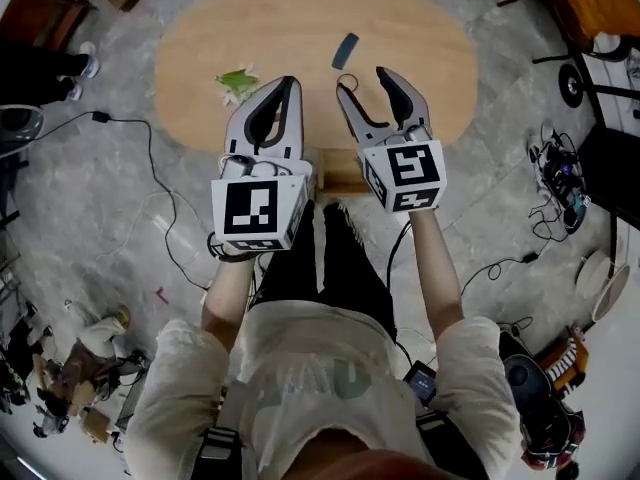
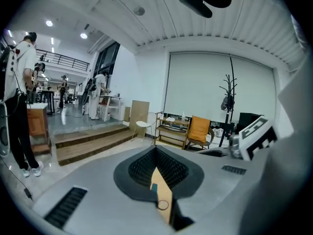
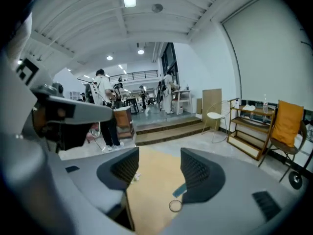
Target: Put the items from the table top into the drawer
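Fingers (image 1: 405, 93) of the right gripper (image 1: 362, 78) are held apart, empty; the left gripper (image 1: 290, 81) is clenched on nothing. A slim teal strip (image 1: 345, 50) is seen just beyond the right one, its long axis pointing nearly away.

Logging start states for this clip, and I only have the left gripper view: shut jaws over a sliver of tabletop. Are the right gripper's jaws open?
Observer: Yes. The right gripper has its jaws apart with nothing between them; only the light wooden oval table shows through the gap.
Operator: Anything on that table I can't see?
Observer: A small green leafy item lies on it, in the head view just left of the left gripper's tips.
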Demonstrator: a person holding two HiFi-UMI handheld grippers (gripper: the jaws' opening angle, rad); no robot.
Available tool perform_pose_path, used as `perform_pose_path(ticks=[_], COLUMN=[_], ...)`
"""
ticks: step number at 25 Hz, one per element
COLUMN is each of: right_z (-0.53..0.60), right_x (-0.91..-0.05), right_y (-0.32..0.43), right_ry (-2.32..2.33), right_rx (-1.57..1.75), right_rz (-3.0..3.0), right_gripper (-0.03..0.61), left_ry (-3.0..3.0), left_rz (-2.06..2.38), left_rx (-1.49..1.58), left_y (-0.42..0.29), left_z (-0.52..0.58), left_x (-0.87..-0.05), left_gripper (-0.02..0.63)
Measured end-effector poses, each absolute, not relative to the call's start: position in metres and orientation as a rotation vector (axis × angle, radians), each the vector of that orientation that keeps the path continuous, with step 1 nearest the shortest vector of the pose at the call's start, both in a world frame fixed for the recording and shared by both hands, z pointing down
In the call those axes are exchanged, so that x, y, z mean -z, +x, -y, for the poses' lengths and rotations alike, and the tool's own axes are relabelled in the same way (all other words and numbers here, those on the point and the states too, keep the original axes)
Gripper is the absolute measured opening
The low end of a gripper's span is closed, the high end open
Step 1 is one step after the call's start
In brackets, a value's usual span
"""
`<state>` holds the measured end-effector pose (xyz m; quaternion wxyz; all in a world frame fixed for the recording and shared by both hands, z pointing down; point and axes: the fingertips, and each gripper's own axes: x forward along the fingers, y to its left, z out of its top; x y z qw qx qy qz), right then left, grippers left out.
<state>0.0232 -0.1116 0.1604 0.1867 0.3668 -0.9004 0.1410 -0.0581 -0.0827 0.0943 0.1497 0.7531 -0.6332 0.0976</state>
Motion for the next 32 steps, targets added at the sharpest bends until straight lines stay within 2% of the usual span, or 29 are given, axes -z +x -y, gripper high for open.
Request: perform_pose_path(ticks=[2, 5, 8, 12, 18, 32], right_z=[0.123, 0.134, 0.136, 0.14, 0.138, 0.134], right_x=[-0.226, -0.327, -0.408, -0.471, -0.503, -0.517], right_y=[0.014, 0.004, 0.006, 0.018, 0.019, 0.02], right_ry=[1.002, 0.961, 0.918, 0.93, 0.897, 0.881], right_rx=[-0.41, -0.463, -0.533, -0.589, -0.587, -0.531], right_rz=[2.469, 2.357, 2.255, 2.167, 2.11, 2.045], right_gripper=[0.283, 0.318, 0.325, 0.325, 0.325, 0.321], left_ry=[2.146, 2.135, 2.089, 2.041, 2.004, 1.987], left_rz=[1.804, 1.788, 1.781, 1.777, 1.764, 1.737], left_rx=[-0.276, -0.305, -0.336, -0.368, -0.404, -0.428], left_y=[-0.066, -0.081, -0.092, -0.099, -0.104, -0.105], left_z=[0.079, 0.07, 0.057, 0.043, 0.034, 0.037], left_x=[-0.135, -0.197, -0.25, -0.297, -0.33, -0.341], left_gripper=[0.008, 0.008, 0.008, 0.008, 0.008, 0.008])
